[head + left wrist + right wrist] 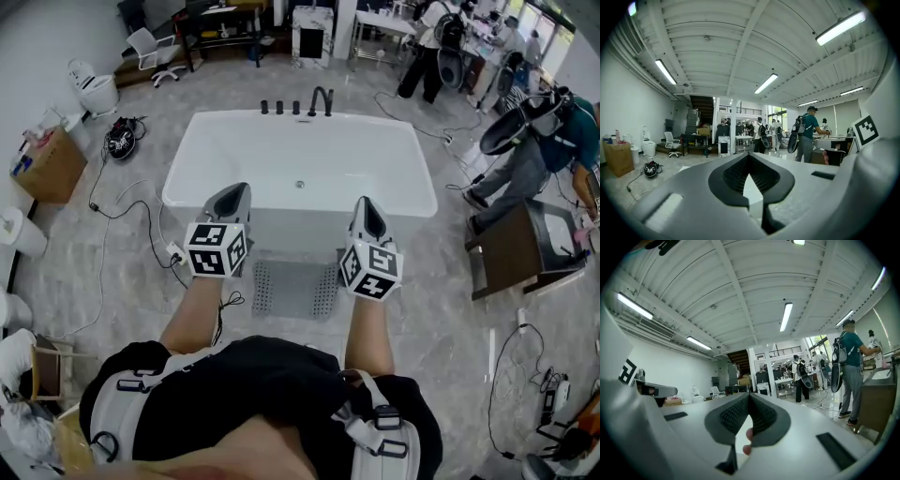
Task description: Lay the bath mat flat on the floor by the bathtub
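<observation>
At the far left a cardboard box point(47, 167) stands on the floor, well apart from the white bathtub point(300, 150). The left hand-held gripper point(231, 201) hangs in front of the tub's near wall, its jaws pressed together and empty. Between the two tools in the head view, lower down, the grey bath mat point(295, 289) lies flat on the floor just beside the tub's near side. The right hand-held gripper point(366, 214) is likewise closed tip to tip, holding nothing. Further right a person in a teal top point(553, 141) stands near a brown desk point(511, 248).
</observation>
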{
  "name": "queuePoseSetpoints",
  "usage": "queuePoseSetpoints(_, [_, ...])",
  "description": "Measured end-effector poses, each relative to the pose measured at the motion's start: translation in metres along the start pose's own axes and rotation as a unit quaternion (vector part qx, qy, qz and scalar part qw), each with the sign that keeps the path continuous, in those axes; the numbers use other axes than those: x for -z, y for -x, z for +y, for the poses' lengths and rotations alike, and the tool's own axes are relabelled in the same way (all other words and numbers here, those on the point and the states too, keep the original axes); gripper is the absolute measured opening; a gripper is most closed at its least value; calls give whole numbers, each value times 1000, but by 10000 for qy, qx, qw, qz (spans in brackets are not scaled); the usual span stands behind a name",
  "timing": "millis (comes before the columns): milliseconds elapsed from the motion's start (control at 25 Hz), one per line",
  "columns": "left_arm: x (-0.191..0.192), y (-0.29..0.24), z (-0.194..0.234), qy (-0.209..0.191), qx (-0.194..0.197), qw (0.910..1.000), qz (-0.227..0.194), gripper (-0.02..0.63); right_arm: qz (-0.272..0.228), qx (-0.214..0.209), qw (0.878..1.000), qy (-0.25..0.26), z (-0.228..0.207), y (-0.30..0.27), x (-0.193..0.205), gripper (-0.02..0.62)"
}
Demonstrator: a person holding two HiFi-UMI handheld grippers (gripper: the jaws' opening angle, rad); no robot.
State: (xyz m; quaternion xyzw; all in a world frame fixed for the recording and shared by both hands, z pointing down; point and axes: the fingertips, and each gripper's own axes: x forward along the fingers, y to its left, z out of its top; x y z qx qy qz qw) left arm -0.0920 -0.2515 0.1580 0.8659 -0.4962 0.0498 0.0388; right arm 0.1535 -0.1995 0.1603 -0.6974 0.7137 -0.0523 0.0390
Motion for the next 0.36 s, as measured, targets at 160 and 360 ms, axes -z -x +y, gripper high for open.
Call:
queuePoseSetpoints(160, [0, 3, 0, -11, -19, 10000, 6, 3, -2, 4, 10000, 7, 0, 2, -2, 5])
queuePoseSetpoints(360, [6, 5, -3, -93, -12, 9999, 38, 3, 30, -55, 10000, -12, 2, 3, 0, 5])
